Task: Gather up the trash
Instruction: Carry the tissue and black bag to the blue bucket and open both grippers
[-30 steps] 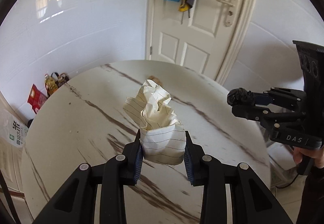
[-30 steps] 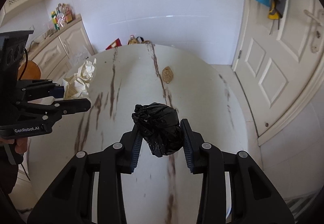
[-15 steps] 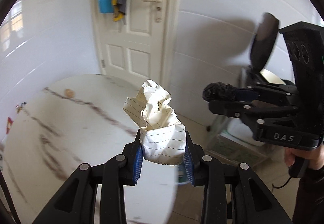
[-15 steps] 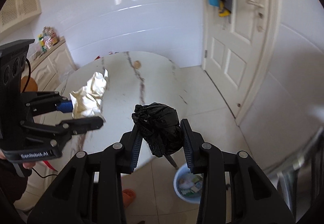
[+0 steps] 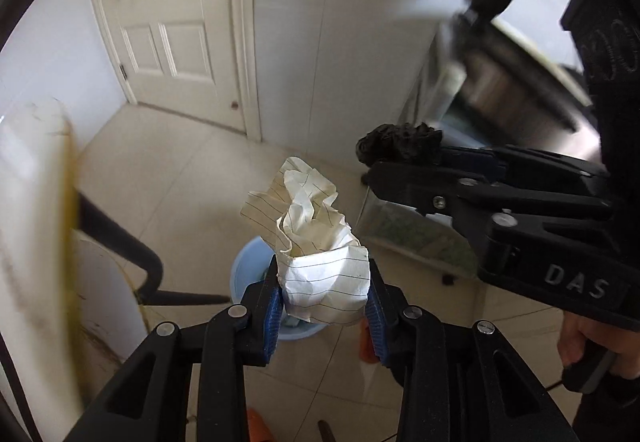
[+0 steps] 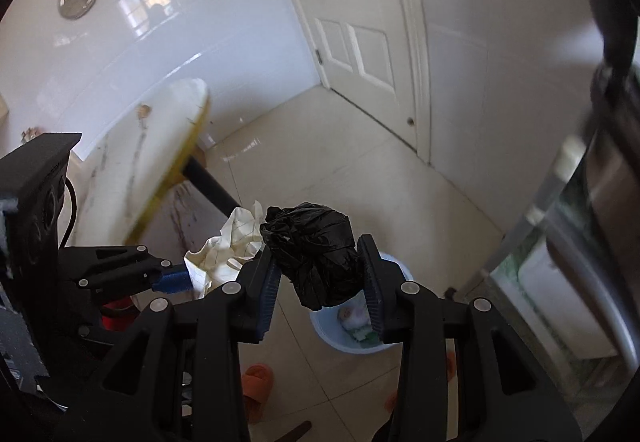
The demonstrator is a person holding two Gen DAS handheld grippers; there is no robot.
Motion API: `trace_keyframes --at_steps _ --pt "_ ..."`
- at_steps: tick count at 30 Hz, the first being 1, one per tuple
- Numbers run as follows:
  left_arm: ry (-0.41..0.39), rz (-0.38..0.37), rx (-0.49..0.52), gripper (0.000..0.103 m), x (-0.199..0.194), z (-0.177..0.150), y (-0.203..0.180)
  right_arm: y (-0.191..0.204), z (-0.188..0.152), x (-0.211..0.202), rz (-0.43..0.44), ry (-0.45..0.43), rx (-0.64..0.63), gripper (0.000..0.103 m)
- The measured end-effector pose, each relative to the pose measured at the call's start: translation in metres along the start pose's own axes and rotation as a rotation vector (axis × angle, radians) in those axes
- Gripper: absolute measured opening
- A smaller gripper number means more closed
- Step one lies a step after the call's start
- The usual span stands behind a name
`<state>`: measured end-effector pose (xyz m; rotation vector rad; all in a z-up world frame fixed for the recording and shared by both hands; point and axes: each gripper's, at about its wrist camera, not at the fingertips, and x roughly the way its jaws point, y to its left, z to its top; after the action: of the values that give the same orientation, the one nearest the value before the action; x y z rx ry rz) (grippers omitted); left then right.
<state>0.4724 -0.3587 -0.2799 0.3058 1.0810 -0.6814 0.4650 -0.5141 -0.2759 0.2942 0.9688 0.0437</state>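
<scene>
Crumpled lined paper [image 5: 324, 274] is sitting pinched in the left gripper [image 5: 325, 300], while the right gripper [image 6: 320, 282] is squeezing a black bag wad [image 6: 314, 258]. Both are hanging above the blue bin [image 6: 394, 270] on open tiled floor [image 5: 192, 170]; the table edge [image 6: 188, 146] is lying well left, the door [image 6: 360, 22] standing beyond

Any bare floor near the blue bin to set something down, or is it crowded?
Bare tile runs from the round light-blue plastic bin toward the white panelled door, and between bin and black table leg. Crowded near side: orange slippers beside the bin, glass-fronted cabinet to its right. Above the bin, both fingers hold crumpled lined paper and a black plastic bag wad.
</scene>
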Motion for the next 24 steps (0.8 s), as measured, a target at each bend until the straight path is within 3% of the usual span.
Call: trace_keyframes --at_steps 2,3,6,10,15,17,18,21,24 --pt "0.043 0.009 -0.003 0.037 0.026 0.012 0.012 -0.015 -0.009 0.013 0.001 0.021 0.026 0.036" --pt "0.062 0.015 -0.008 0.042 0.035 0.013 0.016 -0.022 -0.009 0.022 0.007 0.036 0.04 0.036" --pt "0.091 0.035 -0.029 0.071 0.056 0.025 0.027 -0.037 -0.008 0.046 0.024 0.072 0.064 0.036" --pt "0.084 0.072 -0.043 0.086 0.065 0.034 0.029 -0.048 -0.003 0.066 0.045 0.099 0.08 0.037" --pt "0.081 0.103 -0.065 0.087 0.059 0.029 0.032 -0.045 0.001 0.077 0.072 0.102 0.086 0.04" --pt "0.071 0.114 -0.061 0.087 0.048 0.026 0.032 -0.042 0.001 0.079 0.071 0.102 0.089 0.052" --pt "0.065 0.118 -0.057 0.087 0.041 0.024 0.031 -0.04 0.001 0.077 0.067 0.098 0.092 0.063" --pt "0.051 0.077 -0.056 0.085 0.016 0.017 0.025 -0.035 0.002 0.07 0.082 0.085 0.085 0.064" --pt "0.028 0.06 -0.041 0.086 -0.021 0.006 0.02 -0.026 0.003 0.051 0.065 0.056 0.062 0.073"
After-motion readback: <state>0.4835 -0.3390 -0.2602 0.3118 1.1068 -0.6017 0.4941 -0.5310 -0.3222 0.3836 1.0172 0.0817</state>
